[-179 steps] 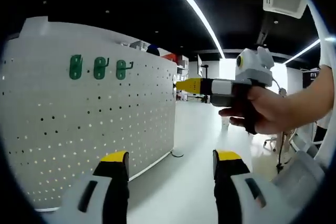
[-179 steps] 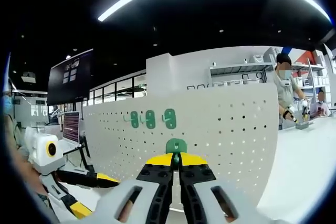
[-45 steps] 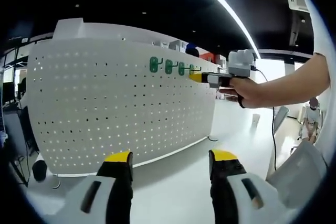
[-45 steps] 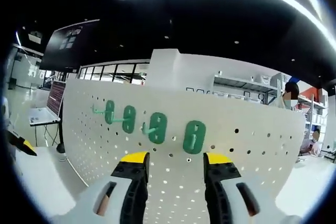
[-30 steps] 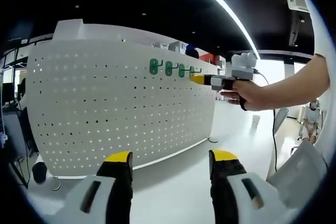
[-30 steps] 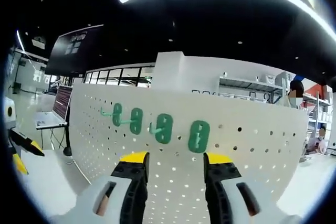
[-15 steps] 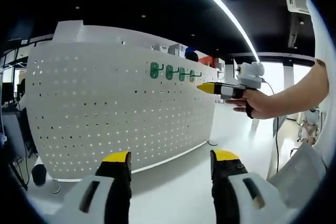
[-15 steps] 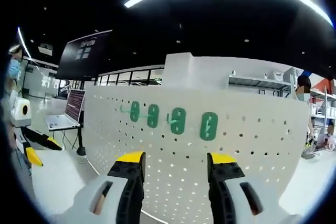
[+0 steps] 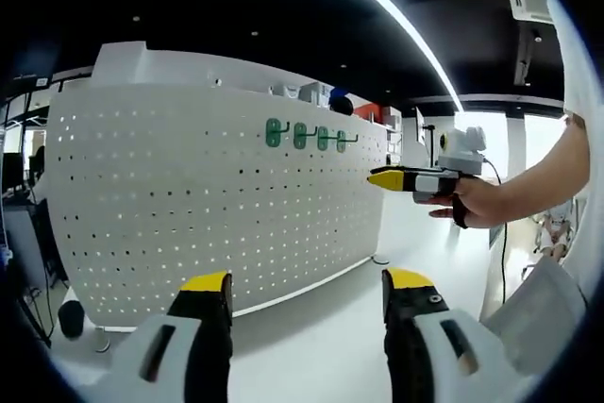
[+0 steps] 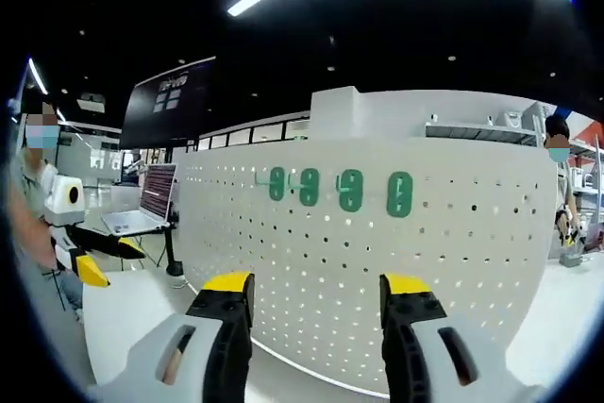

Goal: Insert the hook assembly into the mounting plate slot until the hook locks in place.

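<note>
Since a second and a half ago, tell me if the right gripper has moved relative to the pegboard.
Yes. In the left gripper view the right gripper has drawn back from the pegboard, rightward and lower, away from the green hooks.

Four hooks (image 10: 338,189) sat in a row on the upper part of the upright pegboard (image 10: 396,271), which stood on the floor (image 9: 311,346). In the right gripper view, a laptop (image 10: 146,207) stood at nine o'clock of the board, and shelving (image 10: 491,131) rose behind it at one o'clock.
</note>
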`<action>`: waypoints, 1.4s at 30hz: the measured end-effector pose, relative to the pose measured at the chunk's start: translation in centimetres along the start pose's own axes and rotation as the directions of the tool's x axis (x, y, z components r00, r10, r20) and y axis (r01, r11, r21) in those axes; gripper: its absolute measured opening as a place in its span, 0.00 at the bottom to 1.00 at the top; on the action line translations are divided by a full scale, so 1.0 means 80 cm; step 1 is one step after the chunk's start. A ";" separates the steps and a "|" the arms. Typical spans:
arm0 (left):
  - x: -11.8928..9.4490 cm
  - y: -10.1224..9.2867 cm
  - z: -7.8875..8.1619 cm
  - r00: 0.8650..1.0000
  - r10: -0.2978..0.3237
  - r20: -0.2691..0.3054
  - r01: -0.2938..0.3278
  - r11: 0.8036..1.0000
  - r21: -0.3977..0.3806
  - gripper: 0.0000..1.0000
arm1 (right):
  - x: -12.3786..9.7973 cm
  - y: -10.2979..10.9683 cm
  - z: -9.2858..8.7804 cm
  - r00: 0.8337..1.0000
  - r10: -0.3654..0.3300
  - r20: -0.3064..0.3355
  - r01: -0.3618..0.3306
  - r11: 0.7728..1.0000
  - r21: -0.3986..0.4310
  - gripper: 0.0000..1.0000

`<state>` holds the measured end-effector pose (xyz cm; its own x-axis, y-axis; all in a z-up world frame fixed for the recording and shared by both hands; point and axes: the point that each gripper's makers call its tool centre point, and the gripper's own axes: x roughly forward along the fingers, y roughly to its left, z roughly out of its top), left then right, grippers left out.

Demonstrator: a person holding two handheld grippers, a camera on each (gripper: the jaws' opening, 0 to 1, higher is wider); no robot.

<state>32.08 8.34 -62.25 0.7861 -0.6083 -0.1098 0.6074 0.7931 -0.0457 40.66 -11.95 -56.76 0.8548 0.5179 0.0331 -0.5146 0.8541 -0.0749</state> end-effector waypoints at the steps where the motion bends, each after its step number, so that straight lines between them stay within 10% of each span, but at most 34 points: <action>1: 0.000 -0.001 0.000 1.000 -0.002 0.000 0.002 1.000 0.001 0.66 | -0.003 0.003 0.000 1.000 0.004 -0.001 -0.004 1.000 -0.002 0.52; 42: -0.023 -0.005 -0.009 1.000 0.002 0.024 -0.001 0.998 -0.055 0.74 | -0.083 0.053 -0.032 0.999 0.039 -0.004 -0.039 0.999 0.027 0.55</action>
<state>30.32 9.15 -62.74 0.7901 -0.6069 -0.0862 0.5992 0.7943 -0.1004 32.99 -11.89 -59.87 0.8343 0.5507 0.0265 -0.5491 0.8343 -0.0494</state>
